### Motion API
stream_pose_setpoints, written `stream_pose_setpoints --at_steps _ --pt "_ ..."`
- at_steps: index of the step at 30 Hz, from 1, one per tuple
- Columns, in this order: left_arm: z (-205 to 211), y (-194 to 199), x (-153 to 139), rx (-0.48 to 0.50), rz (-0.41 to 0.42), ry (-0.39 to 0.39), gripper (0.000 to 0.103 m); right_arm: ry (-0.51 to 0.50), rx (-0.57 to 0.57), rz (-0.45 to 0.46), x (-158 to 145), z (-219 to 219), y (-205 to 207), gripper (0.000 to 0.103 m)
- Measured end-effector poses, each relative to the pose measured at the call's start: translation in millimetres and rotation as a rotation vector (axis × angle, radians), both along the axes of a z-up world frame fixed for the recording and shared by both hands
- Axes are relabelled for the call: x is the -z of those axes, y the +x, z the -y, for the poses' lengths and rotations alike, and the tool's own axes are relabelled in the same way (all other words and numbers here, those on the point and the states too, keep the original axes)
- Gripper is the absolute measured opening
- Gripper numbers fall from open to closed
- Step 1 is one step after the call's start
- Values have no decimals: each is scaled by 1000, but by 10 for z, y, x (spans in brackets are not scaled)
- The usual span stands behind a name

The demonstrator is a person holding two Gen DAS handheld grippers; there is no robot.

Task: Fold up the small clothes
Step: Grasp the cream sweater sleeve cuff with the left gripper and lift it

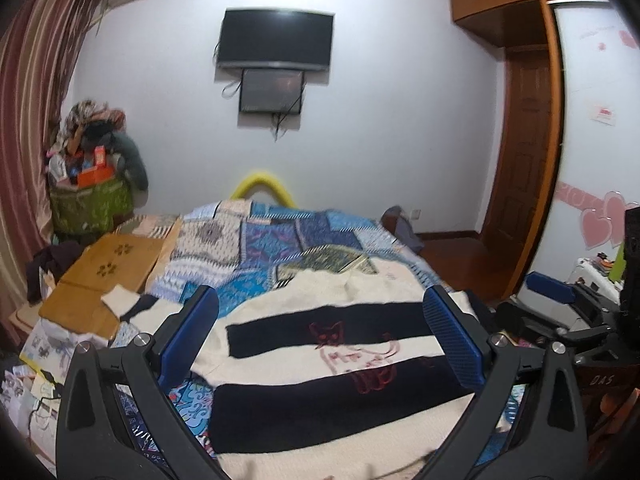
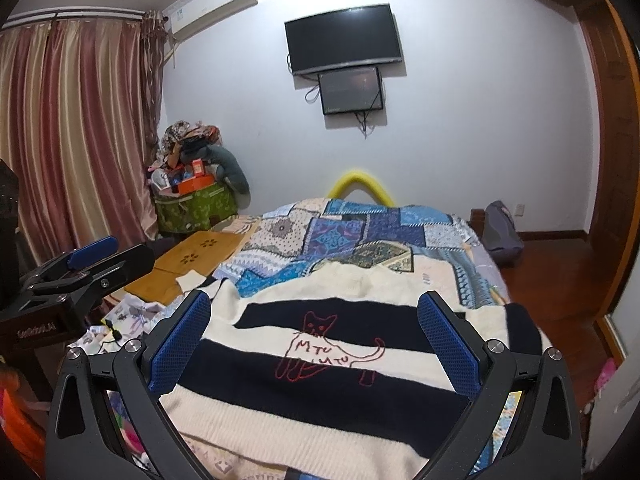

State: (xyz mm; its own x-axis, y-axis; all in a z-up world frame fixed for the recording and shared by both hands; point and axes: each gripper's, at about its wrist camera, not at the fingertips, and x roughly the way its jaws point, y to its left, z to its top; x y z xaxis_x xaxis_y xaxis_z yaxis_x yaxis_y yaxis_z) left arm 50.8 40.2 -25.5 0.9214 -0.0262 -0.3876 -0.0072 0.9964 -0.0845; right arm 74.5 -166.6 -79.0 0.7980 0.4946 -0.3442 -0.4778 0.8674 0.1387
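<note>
A cream and black striped sweater (image 1: 320, 364) with a red cat outline lies flat on the patchwork bed; it also shows in the right wrist view (image 2: 320, 360). One sleeve (image 1: 132, 306) stretches left onto the cardboard. My left gripper (image 1: 322, 340) is open and empty, hovering over the sweater's near part. My right gripper (image 2: 314, 344) is open and empty, also above the sweater. The right gripper shows in the left wrist view (image 1: 556, 304) at the right; the left gripper shows in the right wrist view (image 2: 84, 264) at the left.
A blue patchwork quilt (image 2: 360, 236) covers the bed. Flat cardboard (image 1: 104, 276) lies at the bed's left. A green bag (image 2: 192, 204) piled with things stands by the curtain (image 2: 72, 128). A TV (image 2: 344, 38) hangs on the far wall. A backpack (image 2: 500, 232) sits on the wooden floor.
</note>
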Motion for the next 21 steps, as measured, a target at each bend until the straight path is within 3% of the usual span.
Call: stream_pose_setpoints --at_steps 6,15,21 --pt "-623 563 399 -93 -137 -82 103 -37 -12 -45 219 -152 430 103" --pt "-1810 1420 1174 -318 -363 -92 103 -76 -3 -137 511 -260 1209 103" --pt "-2535 1826 1685 -441 -487 -132 90 -139 -2 -214 720 -310 1670 103"
